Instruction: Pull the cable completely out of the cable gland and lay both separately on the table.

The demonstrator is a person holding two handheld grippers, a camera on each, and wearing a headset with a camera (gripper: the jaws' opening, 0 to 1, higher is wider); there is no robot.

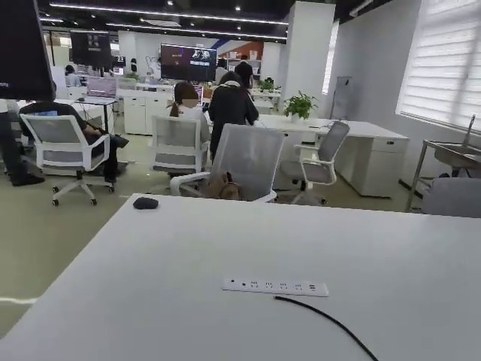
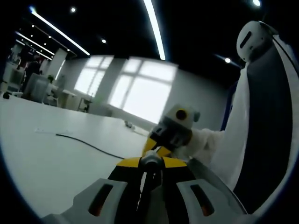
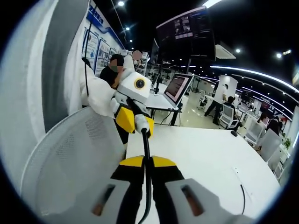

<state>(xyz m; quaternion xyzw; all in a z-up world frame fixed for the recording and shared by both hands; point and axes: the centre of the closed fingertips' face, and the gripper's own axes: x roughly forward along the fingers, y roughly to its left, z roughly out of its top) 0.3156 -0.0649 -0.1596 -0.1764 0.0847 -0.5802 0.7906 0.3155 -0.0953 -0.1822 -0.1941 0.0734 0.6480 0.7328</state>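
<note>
Clamping gland (image 3: 140, 124) with cable (image 3: 146, 149) inside, left tool (image 2: 151, 167).

White table (image 1: 135, 293) lies bare at lower left; a power strip (image 1: 275, 286) lower centre and black cord (image 1: 331, 323) lower right obstruct.

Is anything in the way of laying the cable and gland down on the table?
Nothing visible does. The cable, shut in the right gripper, and the cable gland face bare table; a power strip and a black cord lie farther out, with room beside them.
</note>
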